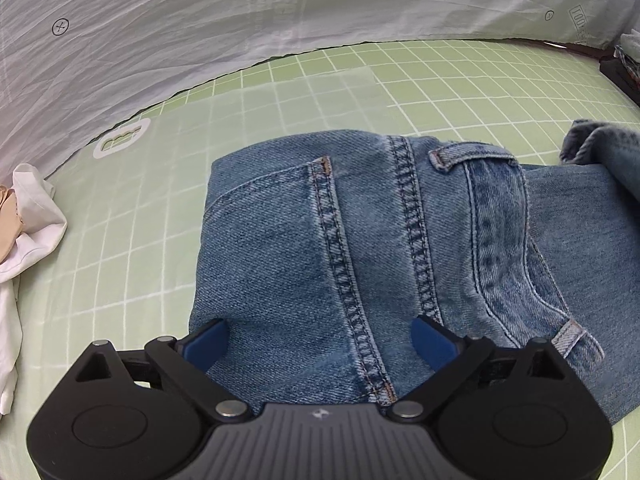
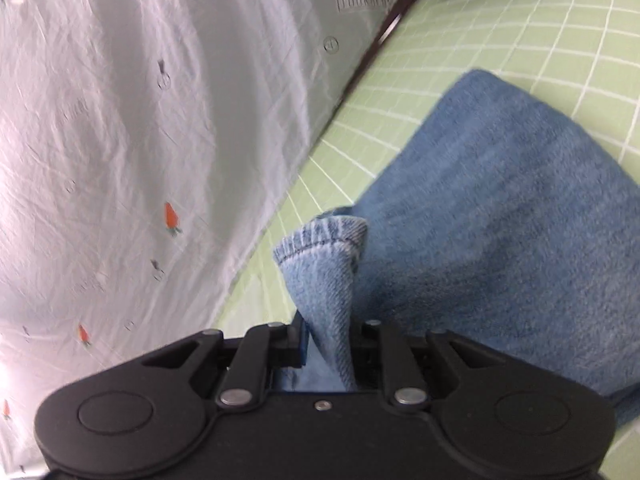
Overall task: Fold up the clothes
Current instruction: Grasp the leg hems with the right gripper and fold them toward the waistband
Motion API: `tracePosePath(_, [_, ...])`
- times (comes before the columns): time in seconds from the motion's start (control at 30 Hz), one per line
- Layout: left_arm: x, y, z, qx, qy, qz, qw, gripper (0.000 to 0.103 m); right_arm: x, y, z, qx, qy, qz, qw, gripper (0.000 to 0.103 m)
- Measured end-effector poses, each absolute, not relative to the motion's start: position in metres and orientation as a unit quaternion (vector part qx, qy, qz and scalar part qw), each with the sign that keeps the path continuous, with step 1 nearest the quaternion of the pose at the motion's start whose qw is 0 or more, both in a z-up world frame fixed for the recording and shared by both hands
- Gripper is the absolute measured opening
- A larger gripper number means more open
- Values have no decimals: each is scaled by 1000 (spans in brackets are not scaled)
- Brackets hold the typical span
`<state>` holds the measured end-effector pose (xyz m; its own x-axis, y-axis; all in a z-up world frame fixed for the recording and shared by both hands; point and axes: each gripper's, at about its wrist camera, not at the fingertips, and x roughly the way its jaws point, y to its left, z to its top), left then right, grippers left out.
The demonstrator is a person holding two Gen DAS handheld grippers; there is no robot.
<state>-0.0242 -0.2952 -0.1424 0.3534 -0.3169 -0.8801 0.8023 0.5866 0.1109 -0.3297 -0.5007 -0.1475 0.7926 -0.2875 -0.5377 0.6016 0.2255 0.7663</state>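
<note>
Left claw [image 1: 320, 340] spread wide over jeans [image 1: 360, 260], right claw [image 2: 330, 344] pinching jeans hem [image 2: 320, 240], writing unreadable

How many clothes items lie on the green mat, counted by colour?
Blue: 1, the jeans
White: 1, a crumpled white cloth at the mat's edge
Total: 2

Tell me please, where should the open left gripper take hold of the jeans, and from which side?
Probably the near folded edge of the jeans, from above and from the gripper's own side. That edge lies right between the spread blue pads of the left gripper, while the right gripper already pinches the hem.
</note>
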Motion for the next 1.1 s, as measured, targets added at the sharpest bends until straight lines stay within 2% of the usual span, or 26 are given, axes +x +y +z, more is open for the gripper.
tracePosePath(0.13, [-20, -295, -144, 272, 442, -373, 769, 103, -325, -493, -155, 554, 165, -310, 755, 17])
tracePosePath(0.17, [-19, -294, -144, 270, 442, -375, 769, 103, -323, -492, -150, 547, 167, -313, 759, 22])
tracePosePath(0.2, [-19, -294, -144, 268, 442, -376, 769, 103, -321, -490, -145, 537, 171, -315, 764, 32])
tracePosePath(0.23, [-19, -294, -144, 266, 441, -377, 770, 103, -319, -488, -142, 528, 176, -317, 768, 35])
tracePosePath(0.57, [-19, -292, -146, 256, 435, -382, 774, 103, -323, -484, -117, 485, 198, -350, 777, 48])
tracePosePath(0.8, [-20, -292, -146, 253, 435, -382, 775, 103, -339, -496, -89, 477, 132, -375, 784, 63])
tracePosePath(0.87, [-19, -292, -146, 253, 435, -382, 775, 103, -343, -501, -84, 475, 113, -387, 782, 63])
tracePosePath(0.93, [-19, -292, -146, 253, 435, -382, 775, 103, -335, -506, -81, 438, 149, -417, 782, 63])
tracePosePath(1.1, [-19, -293, -146, 255, 436, -383, 773, 103, -283, -496, -104, 282, 314, -439, 793, 61])
